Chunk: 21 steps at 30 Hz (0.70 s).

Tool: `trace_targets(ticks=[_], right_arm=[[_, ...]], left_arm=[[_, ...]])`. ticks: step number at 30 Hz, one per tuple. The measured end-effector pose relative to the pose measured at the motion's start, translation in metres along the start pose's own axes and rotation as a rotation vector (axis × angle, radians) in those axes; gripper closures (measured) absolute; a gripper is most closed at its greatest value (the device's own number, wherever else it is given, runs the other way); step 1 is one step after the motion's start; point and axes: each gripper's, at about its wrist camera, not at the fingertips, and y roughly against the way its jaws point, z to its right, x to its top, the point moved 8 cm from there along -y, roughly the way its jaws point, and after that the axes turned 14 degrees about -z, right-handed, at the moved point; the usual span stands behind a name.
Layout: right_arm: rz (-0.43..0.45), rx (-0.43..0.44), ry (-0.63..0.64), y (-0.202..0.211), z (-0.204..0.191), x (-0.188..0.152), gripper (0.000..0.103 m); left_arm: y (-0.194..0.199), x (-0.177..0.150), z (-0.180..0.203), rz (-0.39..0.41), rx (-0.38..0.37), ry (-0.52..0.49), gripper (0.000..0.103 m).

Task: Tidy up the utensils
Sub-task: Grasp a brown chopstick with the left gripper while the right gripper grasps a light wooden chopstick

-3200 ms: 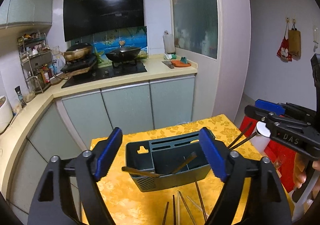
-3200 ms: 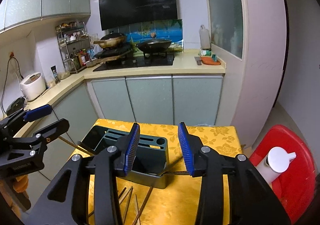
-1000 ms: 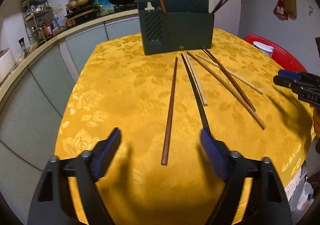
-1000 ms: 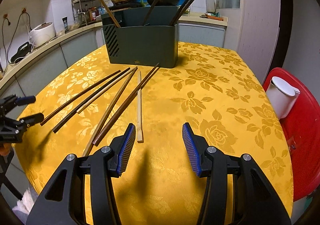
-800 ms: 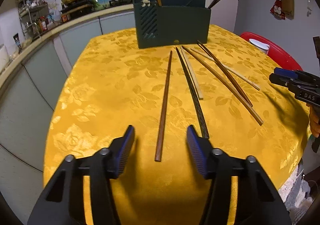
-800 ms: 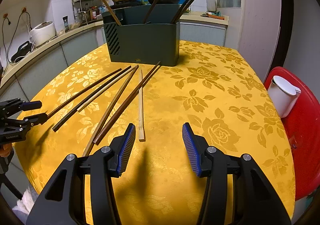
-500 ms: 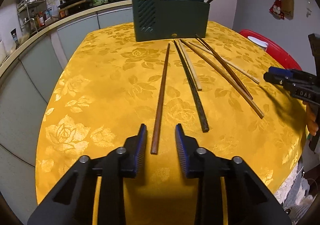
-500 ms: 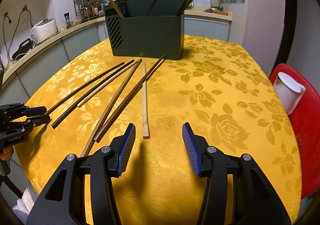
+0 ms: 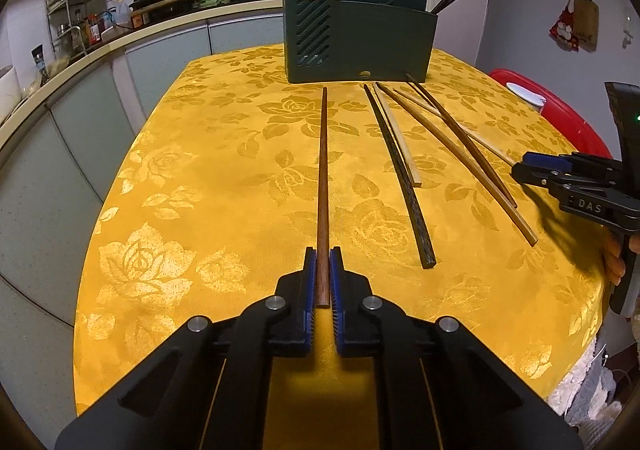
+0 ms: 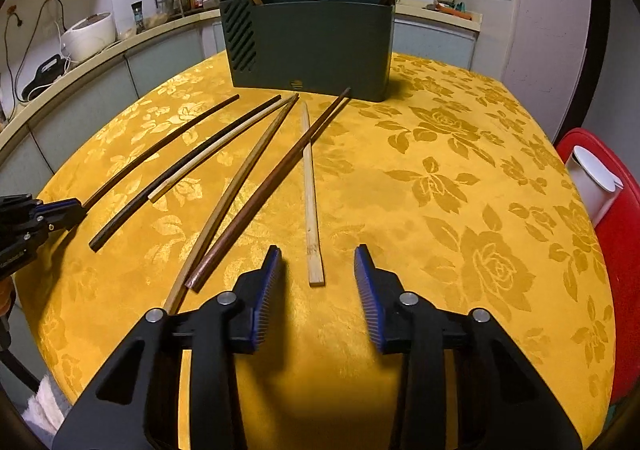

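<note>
Left wrist view shows the reddish-brown chopstick lying on the yellow tablecloth, its near end now clamped by the left gripper, which has just closed, so lifting comes next, while the right gripper, narrowing but empty, straddles the pale chopstick.

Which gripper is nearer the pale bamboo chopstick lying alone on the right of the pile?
Right. The right gripper, jaws open, straddles the near end of the pale bamboo chopstick. The left gripper is off to the side, shut on the reddish-brown chopstick.
</note>
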Motion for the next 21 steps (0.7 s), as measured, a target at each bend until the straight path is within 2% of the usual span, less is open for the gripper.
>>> trace_targets(ticks=[4, 9, 14, 21], right_arm=[[0.007, -0.006, 0.037, -0.001, -0.007, 0.000, 0.082], [0.007, 0.011, 0.008, 0.000, -0.002, 0.000, 0.095], [-0.008, 0.032, -0.015, 0.005, 0.005, -0.003, 0.095], [0.052, 0.022, -0.027, 0.047, 0.020, -0.006, 0.095]], left_arm=[[0.000, 0.000, 0.000, 0.000, 0.002, -0.001, 0.097], [0.000, 0.000, 0.000, -0.002, -0.003, 0.003, 0.097], [0.002, 0.000, 0.001, -0.004, 0.013, -0.015, 0.097], [0.028, 0.011, 0.001, 0.051, 0.026, -0.023, 0.097]])
